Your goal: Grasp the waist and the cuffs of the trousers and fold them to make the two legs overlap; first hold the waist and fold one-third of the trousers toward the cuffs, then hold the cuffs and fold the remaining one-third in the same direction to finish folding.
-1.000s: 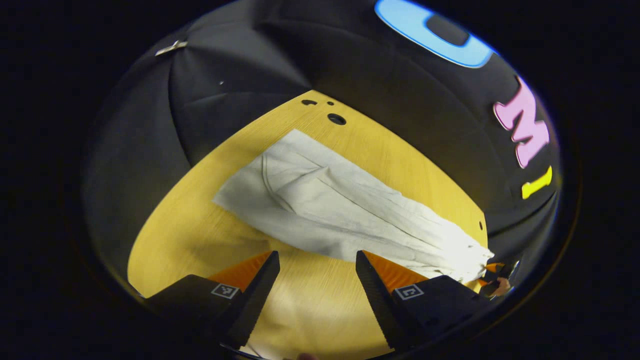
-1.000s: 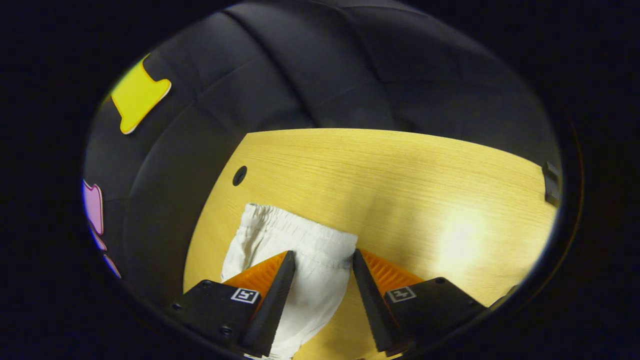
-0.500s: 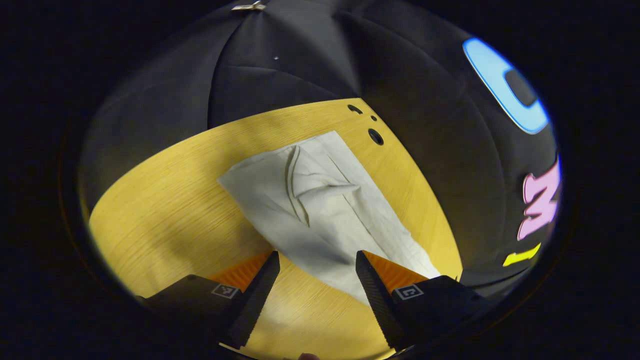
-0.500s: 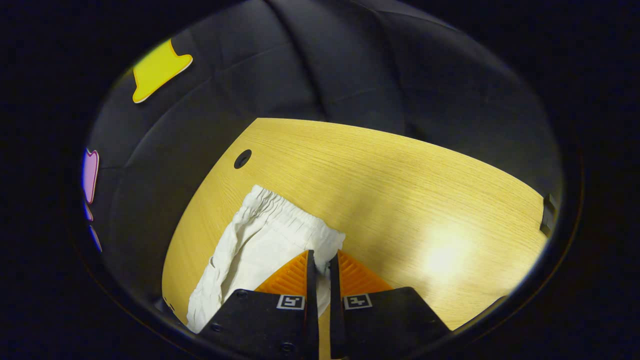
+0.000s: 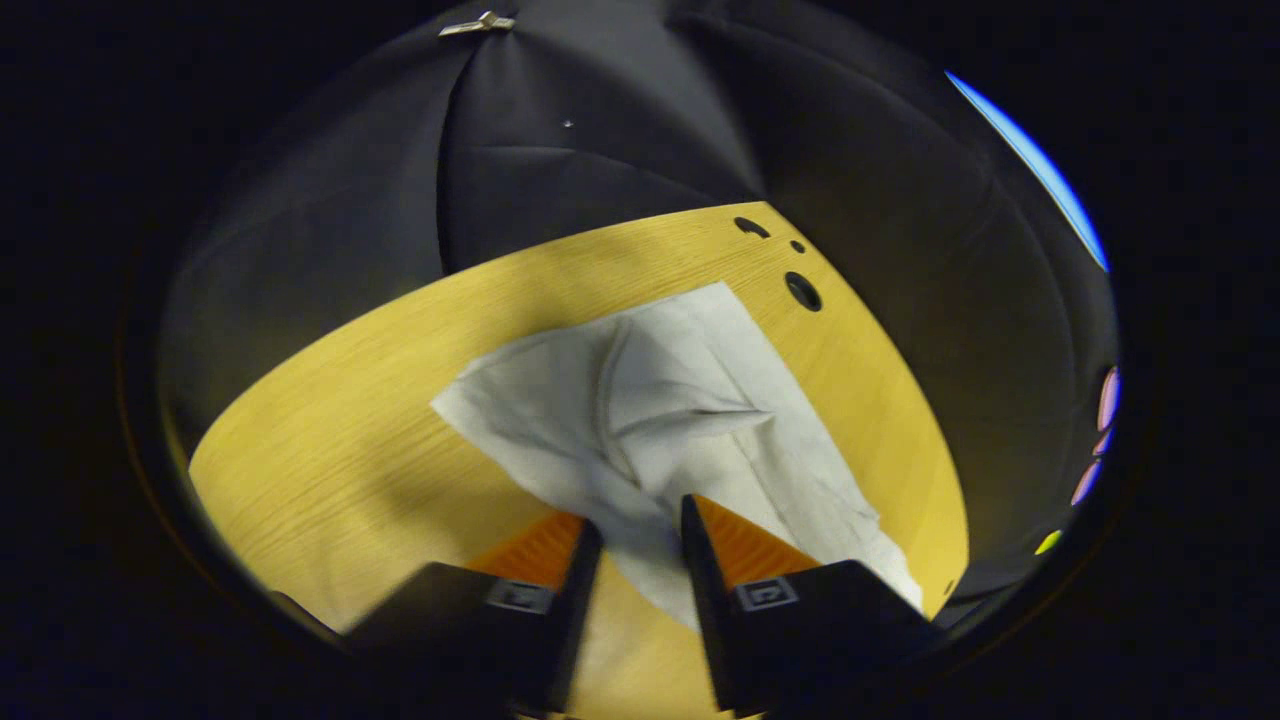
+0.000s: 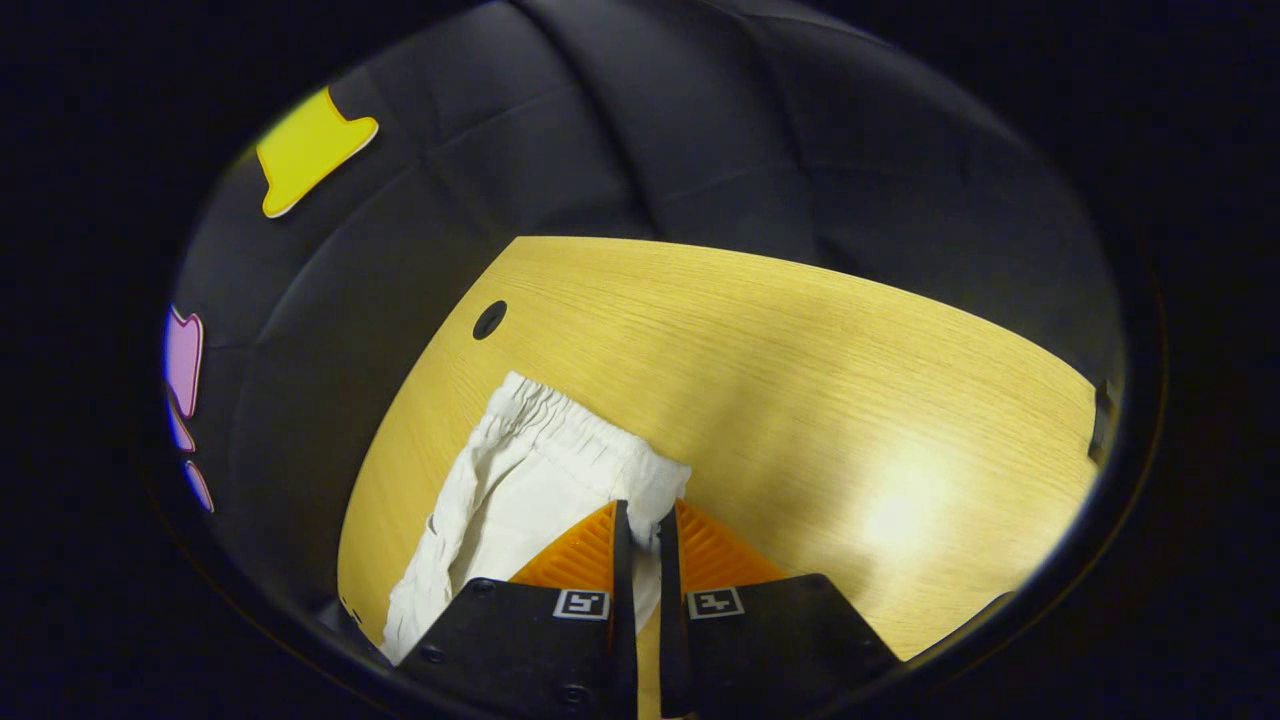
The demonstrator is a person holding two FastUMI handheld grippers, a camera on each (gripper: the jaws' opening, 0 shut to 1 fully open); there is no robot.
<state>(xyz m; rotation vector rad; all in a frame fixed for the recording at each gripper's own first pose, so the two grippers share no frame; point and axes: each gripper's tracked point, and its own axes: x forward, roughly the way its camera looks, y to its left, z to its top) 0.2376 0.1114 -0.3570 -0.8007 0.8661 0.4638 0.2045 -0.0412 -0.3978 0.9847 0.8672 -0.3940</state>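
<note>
The trousers (image 6: 520,480) run out past the lower edge; the left tongs (image 5: 634,530) are motion-blurred.

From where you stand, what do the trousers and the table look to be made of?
The trousers: soft woven cloth, perhaps cotton or linen, matte off-white; it creases, and the waist is gathered like elastic. The table: wood or wood-look laminate, pale yellow with fine straight grain and a slight sheen where light glares.

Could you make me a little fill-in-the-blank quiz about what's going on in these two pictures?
1. The right gripper is pinched shut on the elastic ____ of the trousers.
2. The trousers are ____ in colour.
3. The trousers lie on a ____ table.
4. The left gripper has its fingers ____, with cloth between them.

Missing words: waist; white; wooden; apart
</note>
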